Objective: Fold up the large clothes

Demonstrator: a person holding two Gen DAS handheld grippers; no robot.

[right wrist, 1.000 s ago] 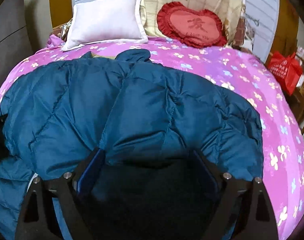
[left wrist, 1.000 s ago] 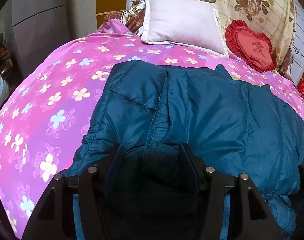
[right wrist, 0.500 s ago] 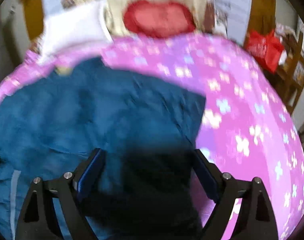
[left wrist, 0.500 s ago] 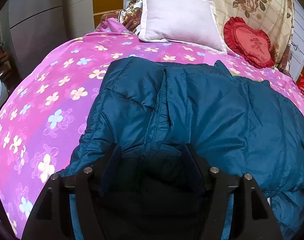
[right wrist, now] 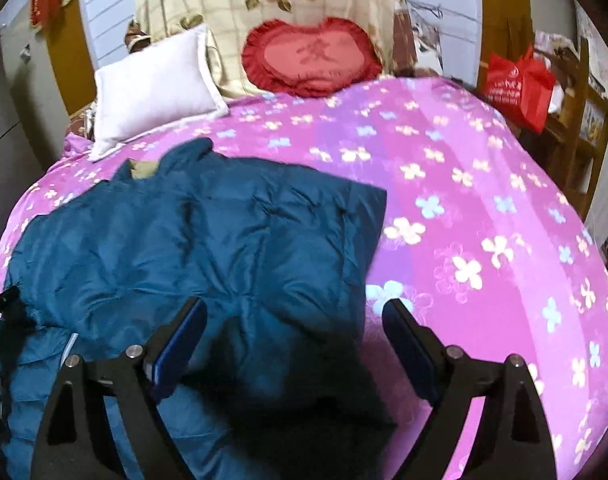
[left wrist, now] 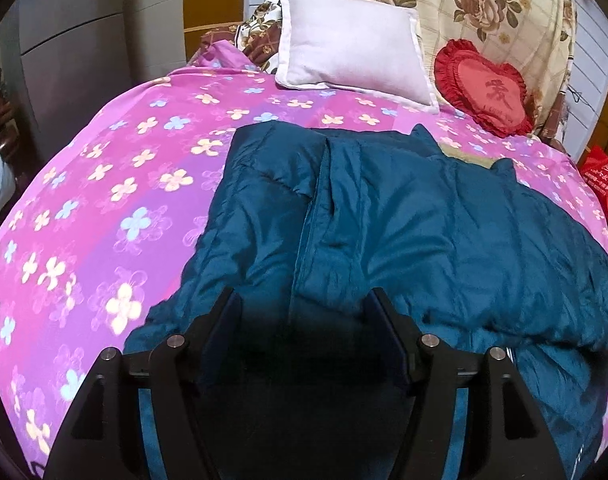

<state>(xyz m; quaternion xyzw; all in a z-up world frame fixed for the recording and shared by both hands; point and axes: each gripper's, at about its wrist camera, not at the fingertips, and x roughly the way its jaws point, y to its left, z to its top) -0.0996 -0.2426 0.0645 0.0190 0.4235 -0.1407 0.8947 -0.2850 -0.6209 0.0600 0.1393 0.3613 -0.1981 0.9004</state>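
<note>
A teal down jacket (left wrist: 423, 216) lies across the floral bedspread (left wrist: 104, 184); left gripper (left wrist: 307, 312) and right gripper (right wrist: 294, 320) hover spread wide, holding nothing.

A big bed (left wrist: 104, 208) has a pink sheet with little flowers on it. At the head of the bed, a white pillow (left wrist: 351, 60) leans up. Just beside the pillow sits a red heart cushion (left wrist: 483, 88) with a frilly edge. Behind both hangs a cream cloth with big roses (left wrist: 495, 12). A brown flowery blanket (left wrist: 264, 36) peeks out on the other side of the pillow. Off the far side of the bed, past the heart cushion, a red bag (right wrist: 519, 84) sits on a wooden shelf (right wrist: 583, 120).
</note>
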